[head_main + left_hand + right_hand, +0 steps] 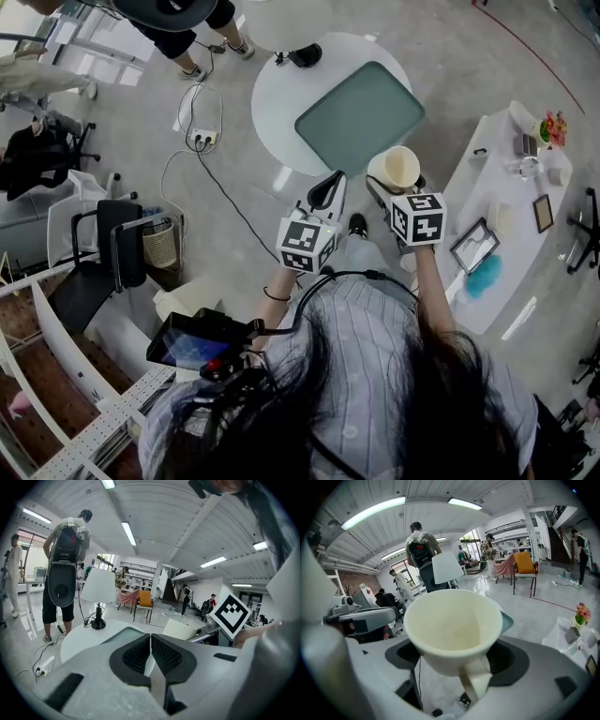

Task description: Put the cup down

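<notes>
Hair (pixel 375 403) and a striped shirt fill the foreground of the head view; both tongs are held out beyond them. Right tongs (pixel 398 187): clenched on the cup (pixel 450 620), pads on opposite sides of its wall below the rim, mouth up, handle (pixel 476 679) turned back between the jaws. Cup is held in the air and rests on nothing. Left tongs (pixel 328 192): jaws pressed together, nothing between them, just beside the right pair. Round white bench (pixel 281 94) with a grey-green tray (pixel 361 114) lies ahead of and below both tongs; a long white bench (pixel 487 216) lies to the right of the right pair. Assessment: cup appears light, rigid, smooth-walled and likely brittle. The tapered wall may slide in the pads, so a grip low on the body is advised
</notes>
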Demonstrator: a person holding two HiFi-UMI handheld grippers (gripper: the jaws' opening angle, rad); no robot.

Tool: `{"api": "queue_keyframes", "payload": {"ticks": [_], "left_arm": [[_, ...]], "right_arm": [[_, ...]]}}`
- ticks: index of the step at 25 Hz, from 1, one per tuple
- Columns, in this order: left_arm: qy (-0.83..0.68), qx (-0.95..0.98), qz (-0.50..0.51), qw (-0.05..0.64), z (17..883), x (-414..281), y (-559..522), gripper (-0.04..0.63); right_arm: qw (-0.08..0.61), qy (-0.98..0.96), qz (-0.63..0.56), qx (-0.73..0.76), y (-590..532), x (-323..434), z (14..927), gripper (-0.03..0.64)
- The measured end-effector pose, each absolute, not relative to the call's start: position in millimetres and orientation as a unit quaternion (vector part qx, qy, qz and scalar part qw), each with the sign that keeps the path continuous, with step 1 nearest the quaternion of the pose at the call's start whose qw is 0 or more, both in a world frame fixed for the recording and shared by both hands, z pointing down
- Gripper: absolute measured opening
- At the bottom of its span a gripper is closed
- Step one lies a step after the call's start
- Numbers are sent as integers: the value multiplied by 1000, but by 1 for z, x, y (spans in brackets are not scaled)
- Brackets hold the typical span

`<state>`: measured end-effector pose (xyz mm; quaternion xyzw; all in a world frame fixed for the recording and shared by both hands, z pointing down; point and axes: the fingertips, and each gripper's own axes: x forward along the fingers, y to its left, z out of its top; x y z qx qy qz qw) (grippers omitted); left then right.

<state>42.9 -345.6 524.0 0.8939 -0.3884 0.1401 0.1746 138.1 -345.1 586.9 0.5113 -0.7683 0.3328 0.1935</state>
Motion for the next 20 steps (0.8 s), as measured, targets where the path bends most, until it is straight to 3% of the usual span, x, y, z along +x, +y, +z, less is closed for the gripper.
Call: {"api": "queue_keyframes", "payload": {"ticks": [20], "left_arm": [[-407, 882, 155, 182, 554, 58, -415, 18]], "right_arm": [[244, -778, 291, 501, -469, 153, 653, 410]]}}
